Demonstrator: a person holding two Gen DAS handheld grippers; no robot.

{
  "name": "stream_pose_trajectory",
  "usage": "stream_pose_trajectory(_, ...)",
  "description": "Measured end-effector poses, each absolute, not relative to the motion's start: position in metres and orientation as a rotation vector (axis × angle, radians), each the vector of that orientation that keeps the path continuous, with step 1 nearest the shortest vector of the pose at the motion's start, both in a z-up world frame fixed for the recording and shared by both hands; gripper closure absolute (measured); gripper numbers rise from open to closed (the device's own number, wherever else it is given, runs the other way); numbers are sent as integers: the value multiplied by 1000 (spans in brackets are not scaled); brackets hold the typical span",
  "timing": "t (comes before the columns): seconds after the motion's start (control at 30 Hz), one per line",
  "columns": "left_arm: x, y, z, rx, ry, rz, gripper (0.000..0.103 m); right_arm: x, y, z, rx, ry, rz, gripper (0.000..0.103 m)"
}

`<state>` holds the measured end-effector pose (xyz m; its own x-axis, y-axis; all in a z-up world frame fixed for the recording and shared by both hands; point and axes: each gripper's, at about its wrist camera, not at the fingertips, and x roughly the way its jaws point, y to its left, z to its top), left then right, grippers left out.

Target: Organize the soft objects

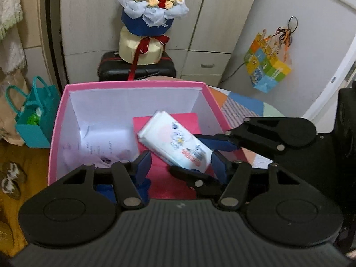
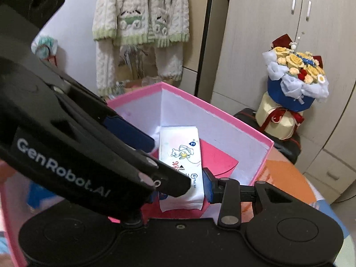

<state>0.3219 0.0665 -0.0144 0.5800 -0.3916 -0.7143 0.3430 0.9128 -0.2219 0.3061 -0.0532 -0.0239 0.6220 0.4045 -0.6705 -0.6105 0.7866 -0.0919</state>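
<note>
A white soft tissue pack (image 1: 175, 143) with cartoon print is held tilted inside the open pink box (image 1: 57, 124), above a red envelope (image 1: 164, 178) on the box floor. My right gripper (image 2: 181, 189) is shut on the pack (image 2: 181, 155); it also shows in the left wrist view (image 1: 207, 150), reaching in from the right. My left gripper (image 1: 180, 164) is open and empty, its fingers spread just over the box's near edge, below the pack. In the right wrist view the left gripper's body crosses the left side and hides my right gripper's left finger.
The pink box (image 2: 264, 153) stands on a patchwork surface (image 1: 242, 106). White paper (image 1: 95, 149) lies in the box's left part. Behind it, a flower bouquet (image 1: 151, 6) stands on a black suitcase (image 1: 115, 69). A teal bag (image 1: 33, 118) stands at left. Cabinets line the back.
</note>
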Motion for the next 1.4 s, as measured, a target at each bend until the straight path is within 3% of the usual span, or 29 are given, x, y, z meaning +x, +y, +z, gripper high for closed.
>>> stream_pose_trajectory(0.17, 316, 70, -5, -27, 785, -375, 44, 301, -53, -21, -354, 663, 573, 35)
stream_pose_trajectory(0.97, 163, 77, 60, 105, 599, -412, 22, 162, -119, 45, -158, 571, 524, 30)
stream_pose_trajectory(1.2, 128, 71, 71, 131, 589, -453, 22, 127, -134, 61, -128, 570, 488, 28)
stream_pose_trajectory(1.4, 107, 68, 74, 144, 570, -446, 20, 102, -150, 68, -123, 538, 423, 18)
